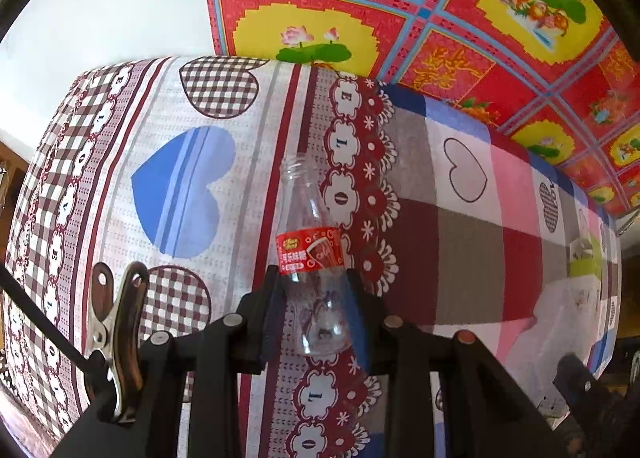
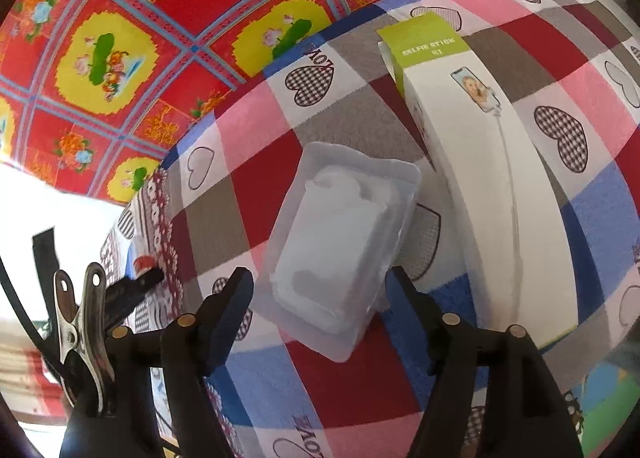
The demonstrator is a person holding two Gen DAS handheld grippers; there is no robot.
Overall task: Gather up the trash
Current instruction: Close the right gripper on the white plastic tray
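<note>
A big cloth (image 1: 192, 186) with hearts and checks lies under both grippers. Past the right gripper (image 2: 320, 298), a little to its right, lies a long white box (image 2: 472, 178) with a green end. A see-through plastic tray (image 2: 340, 242) lies on the cloth, its near end between the right gripper's fingers, which stand wide apart and do not press it. The left gripper (image 1: 312, 298) is clamped on the bottom part of a clear empty bottle (image 1: 310, 242) with a red label. The bottle's open neck points away from the gripper.
</note>
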